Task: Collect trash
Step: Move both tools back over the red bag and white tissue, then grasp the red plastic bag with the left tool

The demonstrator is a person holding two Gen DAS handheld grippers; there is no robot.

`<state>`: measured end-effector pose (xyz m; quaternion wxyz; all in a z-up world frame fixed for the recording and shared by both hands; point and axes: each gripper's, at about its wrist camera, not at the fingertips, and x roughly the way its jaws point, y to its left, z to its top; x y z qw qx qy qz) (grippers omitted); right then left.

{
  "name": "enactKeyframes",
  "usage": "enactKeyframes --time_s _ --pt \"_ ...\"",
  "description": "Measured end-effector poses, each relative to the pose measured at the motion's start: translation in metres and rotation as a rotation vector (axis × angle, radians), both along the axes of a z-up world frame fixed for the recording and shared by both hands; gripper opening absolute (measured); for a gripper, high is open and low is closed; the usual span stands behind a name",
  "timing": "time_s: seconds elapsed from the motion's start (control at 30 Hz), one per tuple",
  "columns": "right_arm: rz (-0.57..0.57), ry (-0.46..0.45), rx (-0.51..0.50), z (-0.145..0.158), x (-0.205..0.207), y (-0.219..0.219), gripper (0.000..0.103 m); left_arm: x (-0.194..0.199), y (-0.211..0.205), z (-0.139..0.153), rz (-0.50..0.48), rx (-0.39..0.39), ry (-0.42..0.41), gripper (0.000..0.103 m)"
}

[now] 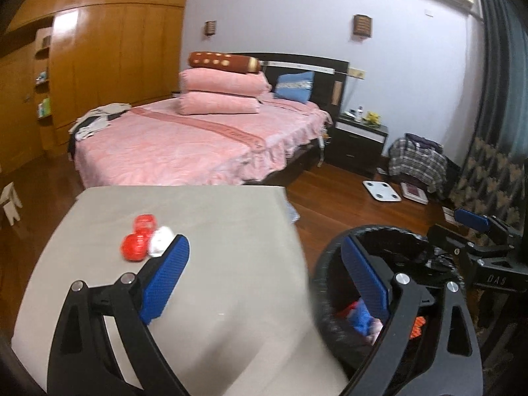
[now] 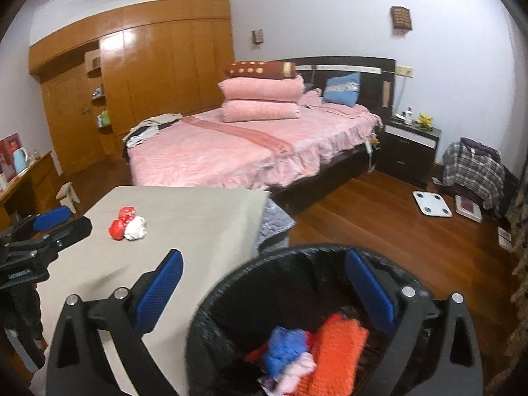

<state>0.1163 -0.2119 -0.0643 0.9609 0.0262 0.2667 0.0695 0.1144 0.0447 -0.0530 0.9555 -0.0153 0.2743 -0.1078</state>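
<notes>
Surface (image 2: 198, 217): red wrappers (image 2: 121, 222), white wad (image 2: 136, 227) left | bin (image 2: 231, 297) partly filled | my left gripper (image 1: 264, 283), right gripper (image 2: 264, 283) jaws wide, empty

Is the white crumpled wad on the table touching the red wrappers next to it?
Touching. The right wrist view shows the white wad pressed against the red wrappers, no table visible between them.

Wrappers (image 2: 127, 226) on table (image 2: 198, 217), bin (image 2: 231, 300) to its right, bed (image 2: 231, 155) behind.

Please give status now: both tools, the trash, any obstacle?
Left tool and right tool open, empty. Red and white trash on table. Bin beside table, part filled. No obstacle seen.
</notes>
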Motion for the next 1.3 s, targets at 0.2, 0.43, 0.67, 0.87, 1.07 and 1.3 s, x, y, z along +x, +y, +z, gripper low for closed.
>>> enactKeyframes --time_s 0.2,0.43,0.67,0.87,1.07,1.3 --pt "0.05 -0.002 0.01 -0.003 0.024 0.043 0.097 0.006 0.044 -0.003 0.082 0.011 -0.003 0.091" --pt "0.101 0.002 0.012 -0.015 0.056 0.094 0.097 0.022 0.097 -0.013 0.181 0.017 0.002 0.091" --pt "0.14 0.049 0.002 -0.039 0.092 0.138 0.097 0.049 0.145 -0.036 0.249 0.026 0.032 0.091" --pt "0.158 0.089 -0.023 -0.064 0.123 0.165 0.097 0.07 0.167 -0.064 0.263 0.044 0.077 0.091" --pt "0.147 0.124 -0.037 -0.086 0.153 0.178 0.097 0.098 0.174 -0.089 0.251 0.047 0.12 0.09" --pt "0.149 0.137 -0.043 -0.098 0.172 0.184 0.097 0.129 0.171 -0.116 0.233 0.032 0.178 0.084"
